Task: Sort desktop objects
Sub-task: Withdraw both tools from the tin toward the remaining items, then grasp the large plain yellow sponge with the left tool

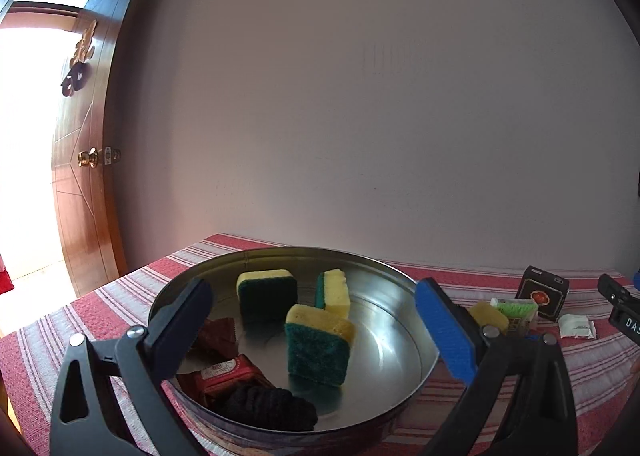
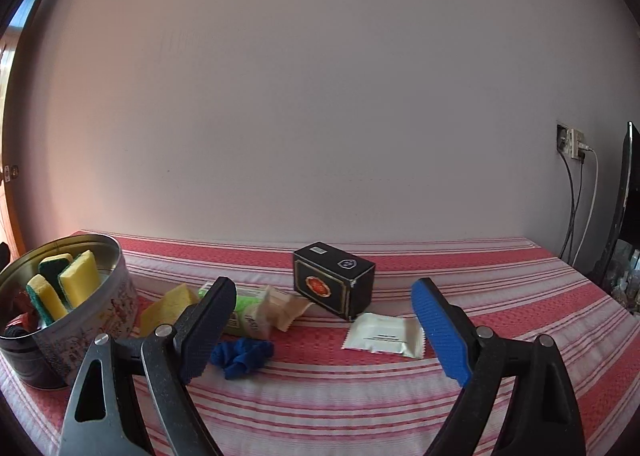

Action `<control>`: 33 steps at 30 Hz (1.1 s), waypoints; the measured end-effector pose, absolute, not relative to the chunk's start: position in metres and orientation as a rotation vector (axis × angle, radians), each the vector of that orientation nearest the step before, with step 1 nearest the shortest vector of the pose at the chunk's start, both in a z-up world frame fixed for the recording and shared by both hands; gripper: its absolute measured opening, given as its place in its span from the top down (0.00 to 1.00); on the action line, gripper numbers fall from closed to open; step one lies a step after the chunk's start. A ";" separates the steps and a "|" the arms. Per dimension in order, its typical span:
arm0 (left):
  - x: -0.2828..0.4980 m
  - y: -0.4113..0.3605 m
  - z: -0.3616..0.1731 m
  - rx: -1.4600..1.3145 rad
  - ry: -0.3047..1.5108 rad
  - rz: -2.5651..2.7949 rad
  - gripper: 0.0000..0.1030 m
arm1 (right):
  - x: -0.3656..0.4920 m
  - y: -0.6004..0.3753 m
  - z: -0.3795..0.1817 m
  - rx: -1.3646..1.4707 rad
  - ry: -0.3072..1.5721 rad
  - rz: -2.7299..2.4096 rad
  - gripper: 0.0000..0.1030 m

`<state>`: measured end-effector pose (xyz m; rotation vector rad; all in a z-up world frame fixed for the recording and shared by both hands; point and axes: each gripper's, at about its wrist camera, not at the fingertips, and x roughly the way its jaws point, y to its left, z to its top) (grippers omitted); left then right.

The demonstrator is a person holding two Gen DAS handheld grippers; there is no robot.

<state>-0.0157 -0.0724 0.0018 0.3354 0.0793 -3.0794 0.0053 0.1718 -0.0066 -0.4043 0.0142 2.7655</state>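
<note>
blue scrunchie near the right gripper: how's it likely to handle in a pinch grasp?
The blue scrunchie looks like bunched, gathered fabric lying slumped on the striped cloth, so it will probably squash and droop, not hold shape. Likely very light; a push may drag or bunch it on the textured cloth, not roll it. The right gripper is wide open, so expect a nearly full close to grip it.
</note>
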 end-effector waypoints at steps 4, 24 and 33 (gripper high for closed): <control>-0.015 -0.035 0.002 0.351 -0.057 -3.154 0.01 | 0.009 0.211 -0.006 -0.385 0.062 2.693 0.11; -0.090 0.099 -0.026 0.929 -0.514 -3.210 0.01 | 0.010 0.266 -0.014 -0.458 0.353 2.644 0.11; -0.123 0.114 -0.041 1.145 -0.509 -3.073 0.14 | 0.012 0.271 -0.014 -0.481 0.425 2.654 0.11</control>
